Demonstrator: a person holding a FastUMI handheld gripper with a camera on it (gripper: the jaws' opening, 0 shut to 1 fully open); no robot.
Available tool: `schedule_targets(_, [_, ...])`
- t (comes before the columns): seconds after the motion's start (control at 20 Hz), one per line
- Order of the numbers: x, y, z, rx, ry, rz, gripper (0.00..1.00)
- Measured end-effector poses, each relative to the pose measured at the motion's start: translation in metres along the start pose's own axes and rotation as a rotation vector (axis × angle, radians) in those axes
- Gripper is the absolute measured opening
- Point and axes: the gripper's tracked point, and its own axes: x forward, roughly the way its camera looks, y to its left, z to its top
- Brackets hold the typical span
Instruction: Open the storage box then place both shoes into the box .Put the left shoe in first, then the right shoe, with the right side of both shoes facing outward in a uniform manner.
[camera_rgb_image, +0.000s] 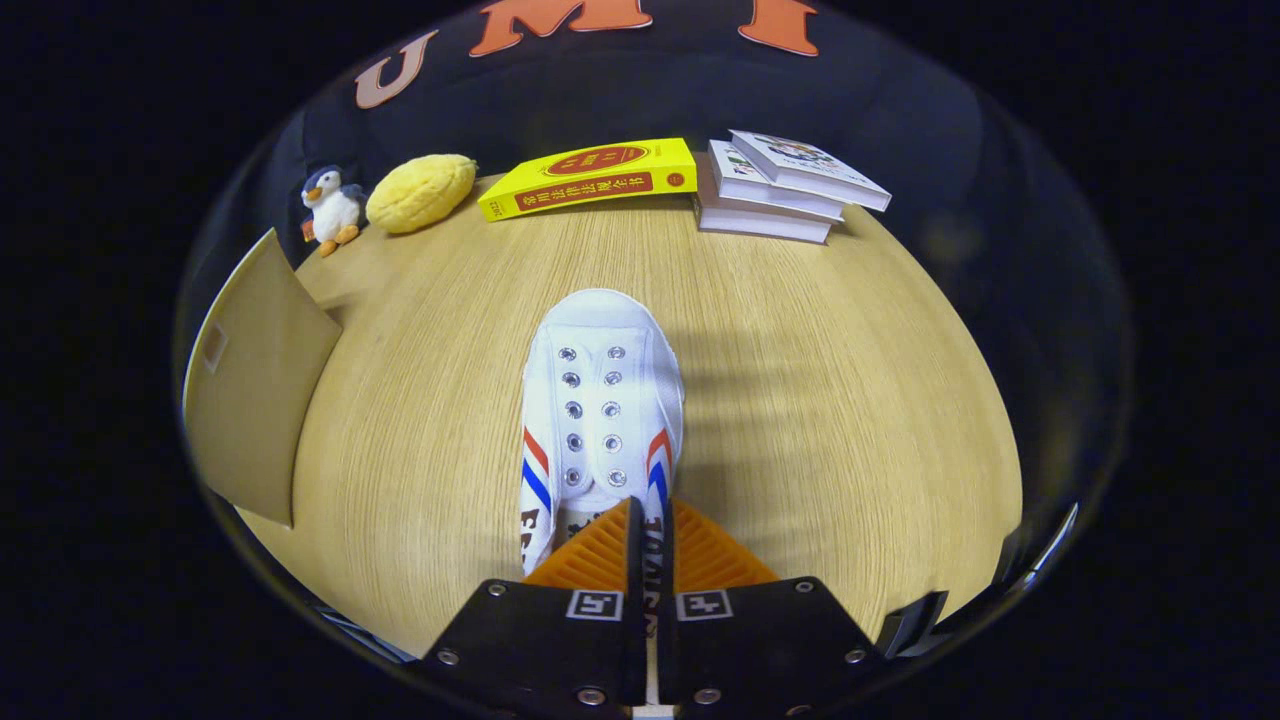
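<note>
A white canvas shoe (600, 400) with red and blue side stripes and no laces points away from me along the wooden table (820, 400). My gripper (650, 530) is shut on the shoe's right side wall near the heel opening, with one orange finger (595, 555) inside the shoe and the other outside it. The shoe seems to hang slightly above the table and casts a shadow to its right. A tan box flap (255, 375) stands open to the left of the shoe; the box's inside is hidden.
Along the table's far edge stand a small penguin toy (330, 208), a yellow plush (420, 192), a yellow book (590, 178) and a stack of white books (785, 188). Bare wood spreads to the right of the shoe.
</note>
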Motion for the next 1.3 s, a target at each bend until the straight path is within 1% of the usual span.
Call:
schedule_targets(0.1, [-0.003,0.001,0.005,-0.050,-0.059,-0.001,0.01])
schedule_targets(0.15, [-0.005,0.000,0.007,-0.045,-0.094,0.008,0.00])
schedule_targets(0.2, [-0.006,0.000,0.009,0.007,-0.113,0.027,0.00])
schedule_targets(0.3, [-0.010,0.009,0.015,0.165,-0.138,0.104,0.00])
schedule_targets(0.35, [-0.015,0.011,0.016,0.218,-0.144,0.136,0.00])
schedule_targets(0.4, [-0.020,0.011,0.016,0.247,-0.147,0.152,0.00])
schedule_targets(0.55, [-0.033,0.022,0.033,0.263,-0.187,0.176,0.00])
schedule_targets(0.75, [-0.057,0.053,0.062,0.286,-0.242,0.257,0.00])
schedule_targets(0.85, [-0.064,0.068,0.073,0.295,-0.261,0.281,0.00])
schedule_targets(0.9, [-0.060,0.072,0.071,0.260,-0.265,0.262,0.00])
schedule_targets(0.95, [-0.051,0.078,0.053,0.200,-0.214,0.259,0.00])
schedule_targets(1.05, [-0.031,0.083,0.013,0.111,-0.101,0.216,0.00])
schedule_targets(1.1, [-0.030,0.077,0.005,0.084,-0.086,0.183,0.00])
schedule_targets(1.15, [-0.023,0.074,0.007,0.089,-0.090,0.174,0.01])
schedule_targets(1.25, [-0.033,0.075,0.014,0.154,-0.093,0.209,0.04])
schedule_targets(1.3, [-0.035,0.073,0.015,0.150,-0.086,0.208,0.06])
